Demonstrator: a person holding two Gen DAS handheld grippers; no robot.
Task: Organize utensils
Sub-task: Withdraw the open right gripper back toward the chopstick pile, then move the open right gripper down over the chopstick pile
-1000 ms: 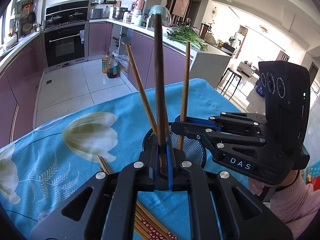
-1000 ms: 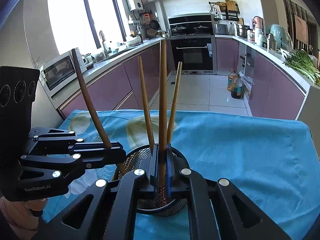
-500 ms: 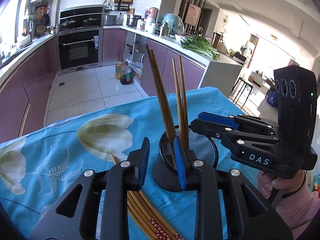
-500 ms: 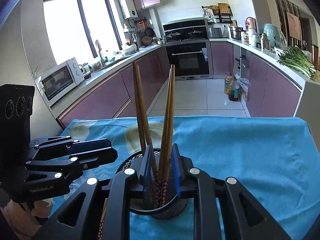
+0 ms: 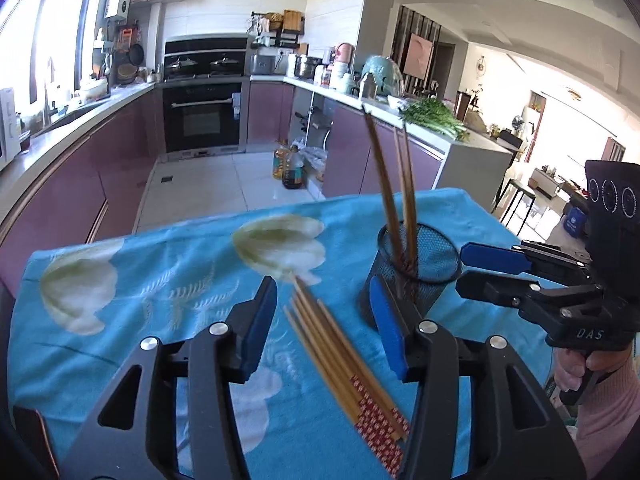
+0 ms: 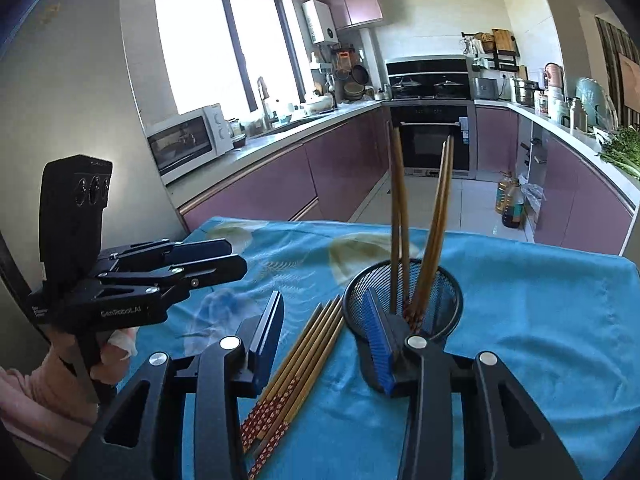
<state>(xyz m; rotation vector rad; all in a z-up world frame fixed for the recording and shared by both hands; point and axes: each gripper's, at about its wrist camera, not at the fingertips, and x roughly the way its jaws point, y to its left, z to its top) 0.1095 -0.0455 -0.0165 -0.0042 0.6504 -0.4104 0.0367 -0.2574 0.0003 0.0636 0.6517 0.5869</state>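
Left wrist view, left to right: blue floral tablecloth (image 5: 132, 280) covers the table. Left gripper (image 5: 323, 328) jaws are opening, nothing between the pads; behind the gap, a bundle of loose chopsticks (image 5: 340, 344) lies flat on the cloth, patterned red ends nearest the camera. Just right of the bundle stands the black mesh holder (image 5: 416, 268), four chopsticks in holder (image 5: 394, 184) upright and leaning slightly. Right gripper (image 5: 480, 270) hangs just right of the holder, jaws opening, empty. Right wrist view: left gripper (image 6: 230, 258) at far left, a hand (image 6: 116, 344) on its grip; loose bundle (image 6: 300, 360) centre; holder (image 6: 404, 300) to its right.
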